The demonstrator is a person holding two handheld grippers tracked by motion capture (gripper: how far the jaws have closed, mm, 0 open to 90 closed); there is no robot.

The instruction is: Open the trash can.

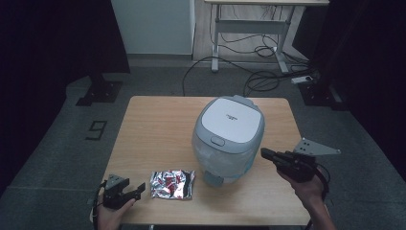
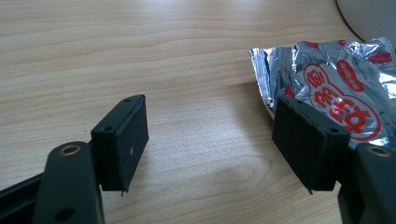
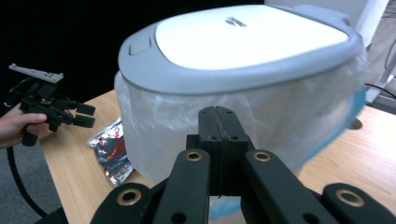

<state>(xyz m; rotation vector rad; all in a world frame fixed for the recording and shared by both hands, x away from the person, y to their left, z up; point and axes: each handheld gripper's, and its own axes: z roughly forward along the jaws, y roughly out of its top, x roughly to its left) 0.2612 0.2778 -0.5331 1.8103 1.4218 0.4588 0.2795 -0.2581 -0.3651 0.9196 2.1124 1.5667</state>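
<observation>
right gripper (image 1: 266,153) clenched, empty, near cooker (image 1: 229,136) | left gripper (image 1: 140,188) released beside foil packet (image 1: 172,184) (front tabletop edge) | risk: clenched jaws snag cooker's plastic wrap

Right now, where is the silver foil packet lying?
In the high view the silver foil packet lies flat on the wooden table near its front edge, between the left gripper and the rice cooker, just left of the cooker's base.

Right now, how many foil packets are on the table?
1. The foil packet lies flat near the table's front edge, between the left gripper and the rice cooker. The cooker could hide another behind it.
</observation>
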